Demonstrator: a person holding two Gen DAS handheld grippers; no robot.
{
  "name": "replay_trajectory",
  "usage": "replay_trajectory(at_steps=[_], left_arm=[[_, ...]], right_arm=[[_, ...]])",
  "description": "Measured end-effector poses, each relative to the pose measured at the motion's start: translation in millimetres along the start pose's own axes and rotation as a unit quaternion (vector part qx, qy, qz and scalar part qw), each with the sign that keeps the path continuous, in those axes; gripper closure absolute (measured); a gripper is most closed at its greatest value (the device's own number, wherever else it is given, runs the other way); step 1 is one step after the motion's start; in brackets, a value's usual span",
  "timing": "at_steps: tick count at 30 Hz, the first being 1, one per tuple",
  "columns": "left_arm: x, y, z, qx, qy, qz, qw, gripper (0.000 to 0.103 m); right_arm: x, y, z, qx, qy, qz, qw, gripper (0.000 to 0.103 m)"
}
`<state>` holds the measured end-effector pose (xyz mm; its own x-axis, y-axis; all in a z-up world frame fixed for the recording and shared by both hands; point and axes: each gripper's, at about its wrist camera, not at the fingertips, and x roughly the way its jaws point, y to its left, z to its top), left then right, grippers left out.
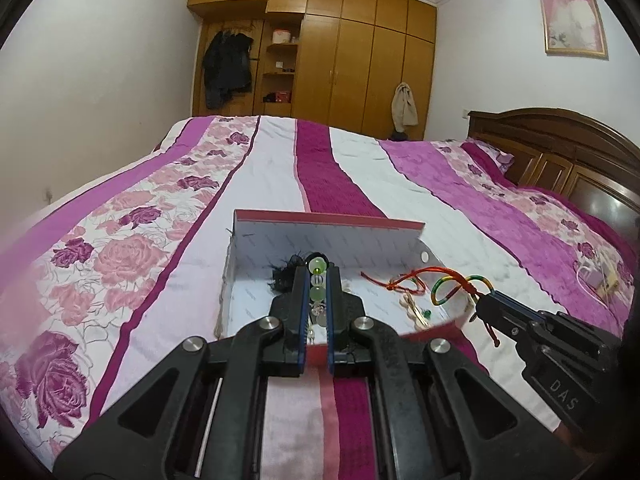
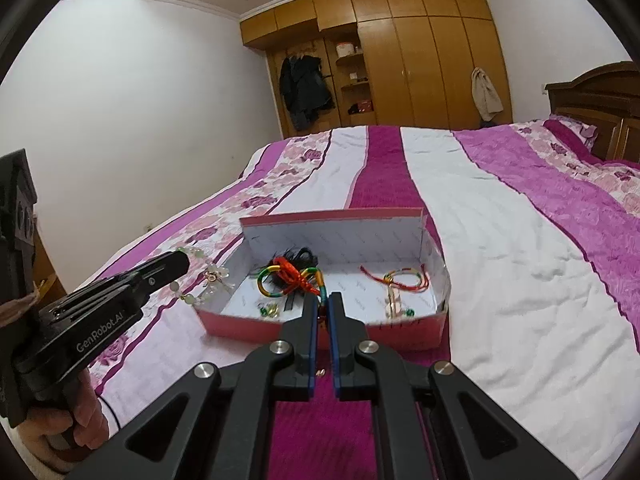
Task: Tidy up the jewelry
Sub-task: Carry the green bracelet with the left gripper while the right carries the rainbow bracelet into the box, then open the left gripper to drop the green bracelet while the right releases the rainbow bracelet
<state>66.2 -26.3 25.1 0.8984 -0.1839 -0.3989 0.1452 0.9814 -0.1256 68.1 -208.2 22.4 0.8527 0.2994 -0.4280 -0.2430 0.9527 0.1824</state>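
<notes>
The left gripper [image 1: 318, 276] has its jaws drawn in around a bead bracelet [image 1: 317, 280] of pale green and clear beads, which runs along the gap between the blue-lined fingers; from the right wrist view the same bracelet [image 2: 200, 280] hangs from the tip of that gripper [image 2: 176, 264] just outside the left wall of the box, over the bedspread. The right gripper [image 2: 323, 300] pinches a multicoloured cord bracelet [image 2: 292, 278] with a red knotted tassel, its jaws nearly pressed together on the cord at the near edge of the box; in the left wrist view that gripper [image 1: 486, 300] comes in from the right with the striped loop [image 1: 456, 288] held above the box's right end. Just beyond the fingertips sits the open pink box [image 2: 328, 326] with a white lining, resting on the bed [image 2: 500, 240]. Inside it lie a tuft of black feathers [image 1: 286, 274] near the back wall, small green earrings [image 2: 268, 311] near the front, and a red cord bracelet [image 2: 404, 278] with a pale hair clip [image 2: 394, 300] toward the right. Farther off, the striped floral bedspread runs back to a wooden wardrobe [image 1: 360, 48], with a dark headboard [image 1: 560, 148] at the right.
</notes>
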Motion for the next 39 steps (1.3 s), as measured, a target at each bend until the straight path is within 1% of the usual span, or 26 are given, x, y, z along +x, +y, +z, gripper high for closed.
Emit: replay_trajectory(at_steps=[4, 8, 12, 16, 21, 29, 31, 32, 33, 34, 35, 37, 38, 39], left_arm=[[12.1, 0.2, 1.5, -0.001, -0.003, 0.007, 1.0, 0.103], [22.9, -3.3, 2.8, 0.006, -0.008, 0.017, 0.9998, 0.103], [36.7, -3.0, 1.7, 0.007, -0.001, 0.024, 0.9997, 0.103], [53.2, -0.3, -2.3, 0.007, 0.02, 0.027, 0.9994, 0.103], [74.4, 6.6, -9.3, -0.005, 0.054, 0.036, 0.9979, 0.103], [86.0, 8.6, -14.1, -0.005, 0.079, 0.04, 0.9961, 0.103], [88.6, 8.3, -14.0, 0.0, 0.083, 0.038, 0.9958, 0.1], [89.1, 7.3, -14.2, 0.003, 0.088, 0.034, 0.9955, 0.093], [89.4, 7.3, -14.9, 0.003, 0.09, 0.033, 0.9954, 0.083], [88.0, 6.7, -15.2, 0.003, 0.089, 0.031, 0.9955, 0.079], [86.3, 6.2, -15.1, 0.003, 0.087, 0.032, 0.9957, 0.074], [84.1, 6.0, -14.1, 0.005, 0.085, 0.032, 0.9959, 0.072], [83.5, 5.6, -13.3, 0.005, 0.086, 0.03, 0.9958, 0.071], [83.8, 5.6, -12.6, 0.004, 0.087, 0.029, 0.9957, 0.071]], right_arm=[[16.0, -6.3, 3.1, 0.0, -0.008, -0.015, 1.0, 0.096], [33.2, -10.7, 5.1, 0.0, -0.003, -0.026, 1.0, 0.096], [46.2, -12.8, 5.5, -0.005, 0.004, -0.037, 0.999, 0.096], [63.3, -18.7, 6.1, -0.005, 0.018, -0.051, 0.999, 0.096], [84.8, -32.9, 6.9, 0.01, 0.039, -0.064, 0.997, 0.096], [105.8, -52.7, 5.6, 0.035, 0.068, -0.074, 0.994, 0.096], [108.0, -54.6, 4.6, 0.038, 0.074, -0.077, 0.994, 0.096], [108.7, -55.1, 3.8, 0.04, 0.078, -0.075, 0.993, 0.096], [109.2, -55.1, 3.1, 0.042, 0.081, -0.072, 0.993, 0.095], [109.8, -54.2, 3.1, 0.043, 0.083, -0.073, 0.993, 0.095], [109.5, -53.6, 2.9, 0.043, 0.084, -0.074, 0.993, 0.094], [108.9, -53.8, 3.1, 0.046, 0.085, -0.07, 0.993, 0.081], [108.0, -54.0, 3.5, 0.05, 0.083, -0.067, 0.993, 0.07], [106.8, -54.0, 4.1, 0.053, 0.081, -0.065, 0.993, 0.065]])
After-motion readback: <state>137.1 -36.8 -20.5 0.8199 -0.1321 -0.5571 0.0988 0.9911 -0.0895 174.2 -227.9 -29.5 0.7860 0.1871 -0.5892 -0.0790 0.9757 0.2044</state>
